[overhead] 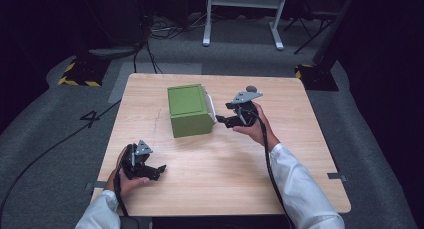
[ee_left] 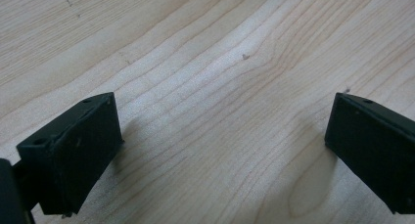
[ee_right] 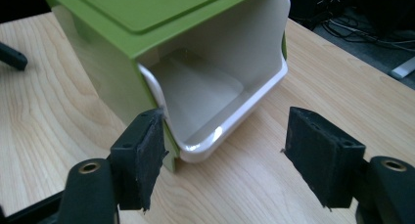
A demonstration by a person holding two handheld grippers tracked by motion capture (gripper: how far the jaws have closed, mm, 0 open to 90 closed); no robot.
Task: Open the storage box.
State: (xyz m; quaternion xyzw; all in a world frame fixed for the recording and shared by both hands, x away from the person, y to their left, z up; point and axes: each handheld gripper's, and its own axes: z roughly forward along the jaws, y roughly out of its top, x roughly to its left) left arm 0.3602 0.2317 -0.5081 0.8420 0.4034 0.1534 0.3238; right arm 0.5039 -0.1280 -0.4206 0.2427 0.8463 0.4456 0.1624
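Green bin (overhead: 190,110) sits mid-table (overhead: 225,179), white drawer front (ee_right: 230,111) facing 3 o'clock, tilted open, nothing visible inside. Your right gripper (overhead: 223,120) is just beside that opening, jaws spread, one jaw at the drawer's edge. Your left gripper (overhead: 160,170) rests at 7 o'clock, well apart, jaws wide over bare wood.

Overhead light is brightening the wooden table (overhead: 225,164) while the surrounding floor is fading into near-black, soft shadows are pooling under the jaws, and both gripper views are blurring slightly up close.
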